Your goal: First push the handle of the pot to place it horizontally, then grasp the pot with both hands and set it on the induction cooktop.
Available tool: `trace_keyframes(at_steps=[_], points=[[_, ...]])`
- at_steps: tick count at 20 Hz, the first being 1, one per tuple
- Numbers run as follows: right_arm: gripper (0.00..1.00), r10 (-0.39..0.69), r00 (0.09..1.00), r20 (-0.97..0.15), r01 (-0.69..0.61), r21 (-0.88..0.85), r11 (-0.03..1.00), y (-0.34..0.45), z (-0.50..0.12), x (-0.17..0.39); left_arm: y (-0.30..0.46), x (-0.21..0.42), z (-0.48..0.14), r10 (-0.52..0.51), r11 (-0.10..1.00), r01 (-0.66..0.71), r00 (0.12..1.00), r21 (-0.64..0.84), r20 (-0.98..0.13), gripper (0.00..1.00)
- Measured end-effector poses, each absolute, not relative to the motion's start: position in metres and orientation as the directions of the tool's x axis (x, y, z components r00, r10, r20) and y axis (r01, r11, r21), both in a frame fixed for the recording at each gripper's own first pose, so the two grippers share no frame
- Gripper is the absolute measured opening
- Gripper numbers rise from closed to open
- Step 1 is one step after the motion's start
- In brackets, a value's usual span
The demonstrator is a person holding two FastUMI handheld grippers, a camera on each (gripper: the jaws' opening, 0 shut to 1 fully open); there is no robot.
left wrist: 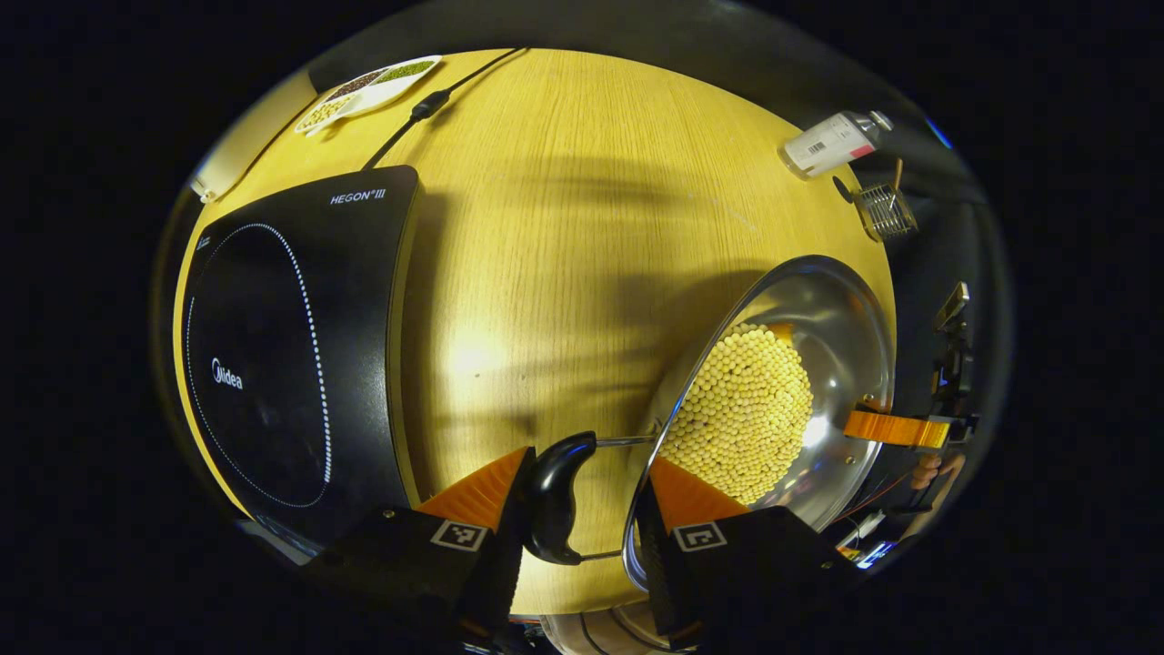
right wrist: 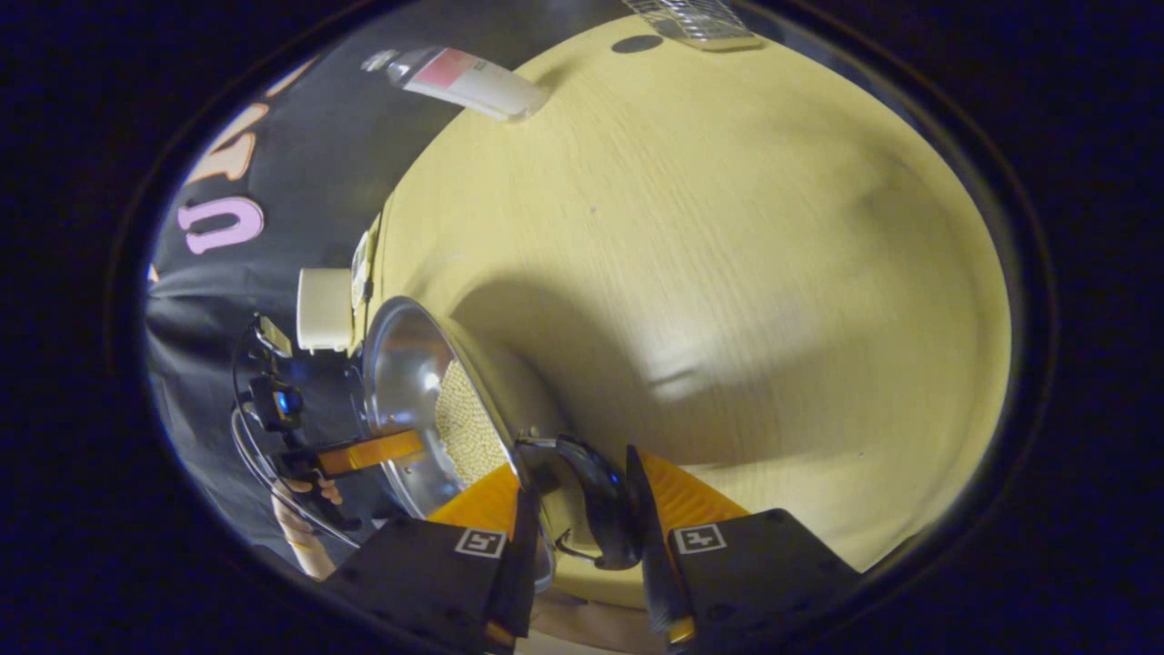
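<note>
- The steel pot (left wrist: 823,364), part-filled with pale beans (left wrist: 746,414), stands on the wooden table (left wrist: 564,227), well right of the black induction cooktop (left wrist: 291,355).
- In the left gripper view, the left gripper (left wrist: 582,496) brackets one black side handle (left wrist: 553,496); its jaws stand fairly wide, 1 finger on the handle's outer side, the other over the rim. I cannot tell whether they press.
- In the right gripper view, the right gripper (right wrist: 571,500) straddles the opposite handle (right wrist: 591,509) with narrow jaws, apparently clamping it.
- A white bottle (left wrist: 832,141) and a wire strainer (left wrist: 887,211) lie at the table's far edge; a divided dish (left wrist: 368,91) sits beyond the cooktop.
</note>
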State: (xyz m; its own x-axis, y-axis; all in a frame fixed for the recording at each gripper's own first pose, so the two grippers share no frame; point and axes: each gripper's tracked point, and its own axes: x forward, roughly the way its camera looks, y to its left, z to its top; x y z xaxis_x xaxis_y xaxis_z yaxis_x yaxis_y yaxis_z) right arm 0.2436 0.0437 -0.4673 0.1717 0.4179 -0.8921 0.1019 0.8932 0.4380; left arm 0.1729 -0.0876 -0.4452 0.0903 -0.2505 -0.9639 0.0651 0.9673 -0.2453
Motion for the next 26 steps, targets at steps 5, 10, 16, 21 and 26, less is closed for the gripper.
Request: trace_keyframes(at_steps=[5, 10, 16, 21, 26], points=[[0.46, 0.379, 0.194, -0.905, 0.037, 0.393, 0.919, 0.034, -0.453, 0.231, -0.089, 0.178, -0.444, -0.259, 0.964, 0.089, 0.108, -0.250, -0.960, 0.61], [0.46, 0.386, 0.201, -0.901, 0.029, 0.399, 0.917, 0.032, -0.439, 0.217, -0.087, 0.177, -0.441, -0.260, 0.963, 0.101, 0.120, -0.249, -0.958, 0.59], [0.52, 0.369, 0.210, -0.905, 0.022, 0.382, 0.924, 0.028, -0.422, 0.190, -0.086, 0.178, -0.442, -0.269, 0.961, 0.099, 0.120, -0.259, -0.955, 0.61], [0.52, 0.342, 0.242, -0.908, 0.034, 0.360, 0.932, 0.025, -0.408, 0.171, -0.086, 0.183, -0.441, -0.278, 0.957, 0.126, 0.136, -0.262, -0.951, 0.61], [0.52, 0.315, 0.285, -0.905, 0.069, 0.347, 0.935, 0.029, -0.393, 0.147, -0.090, 0.186, -0.446, -0.295, 0.947, 0.174, 0.138, -0.270, -0.945, 0.61]])
